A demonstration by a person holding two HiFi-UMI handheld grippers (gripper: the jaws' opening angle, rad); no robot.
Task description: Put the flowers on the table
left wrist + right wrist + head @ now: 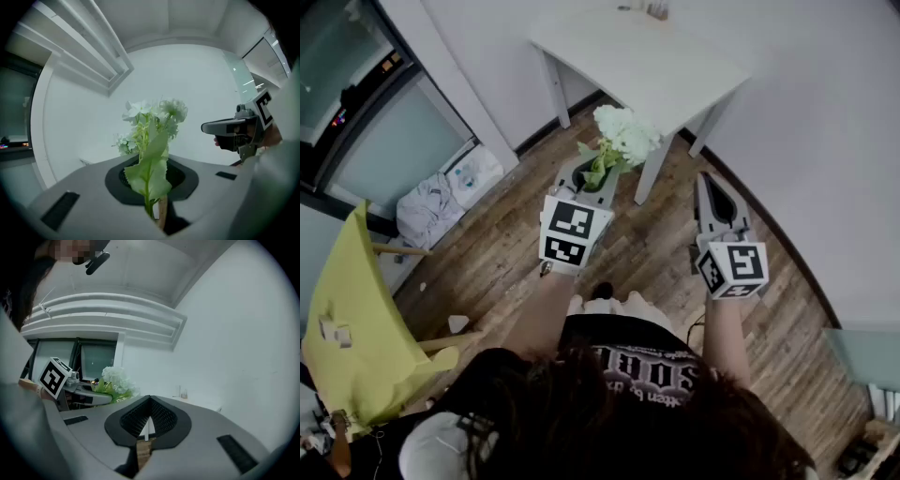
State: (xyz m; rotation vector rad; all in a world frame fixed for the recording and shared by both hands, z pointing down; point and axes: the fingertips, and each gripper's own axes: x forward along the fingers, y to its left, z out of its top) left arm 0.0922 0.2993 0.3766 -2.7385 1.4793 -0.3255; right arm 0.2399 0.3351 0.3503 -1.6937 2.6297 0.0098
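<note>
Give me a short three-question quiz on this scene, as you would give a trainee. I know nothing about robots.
1. Which gripper holds the flowers?
2. True or false: the flowers already lie on the table.
3. The jaws of the right gripper are: A) shut with nothing in them, B) shut on a leaf, C) wide apart.

Key: 1. The left gripper, shut on the stems. 2. False; they are in the air in front of it. 3. A.
</note>
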